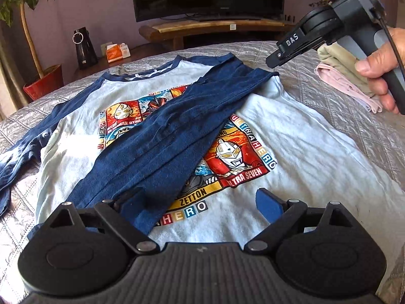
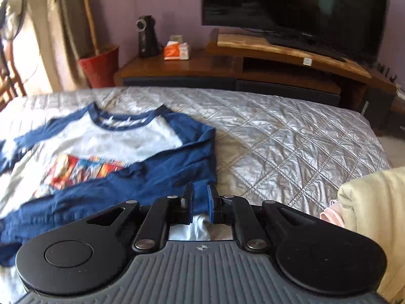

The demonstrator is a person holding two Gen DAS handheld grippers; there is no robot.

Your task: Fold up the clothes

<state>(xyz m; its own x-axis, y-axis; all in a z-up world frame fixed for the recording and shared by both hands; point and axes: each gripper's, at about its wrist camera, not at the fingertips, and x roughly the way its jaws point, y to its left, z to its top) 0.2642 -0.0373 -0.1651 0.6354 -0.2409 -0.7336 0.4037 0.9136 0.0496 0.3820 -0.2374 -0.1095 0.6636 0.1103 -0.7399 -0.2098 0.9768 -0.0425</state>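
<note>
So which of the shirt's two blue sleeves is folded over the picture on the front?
The sleeve nearer the right tool: this folded sleeve lies slantwise across the cartoon print. The other sleeve still stretches out sideways on the quilt.

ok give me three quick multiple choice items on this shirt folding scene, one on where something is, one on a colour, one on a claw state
1. Where does the folded navy sleeve lie?
A. across the shirt's printed front
B. hanging off the bed
C. under the folded clothes

2. What colour is the plant pot?
A. white
B. red
C. green

3. How does the left claw stand?
A. shut on the collar
B. shut on the pot
C. open above the shirt

Answers:
1. A, the sleeve runs diagonally over the shirt and covers part of its print.
2. B, the pot by the wall is red.
3. C, its blue pads sit wide apart with nothing pinched.
</note>
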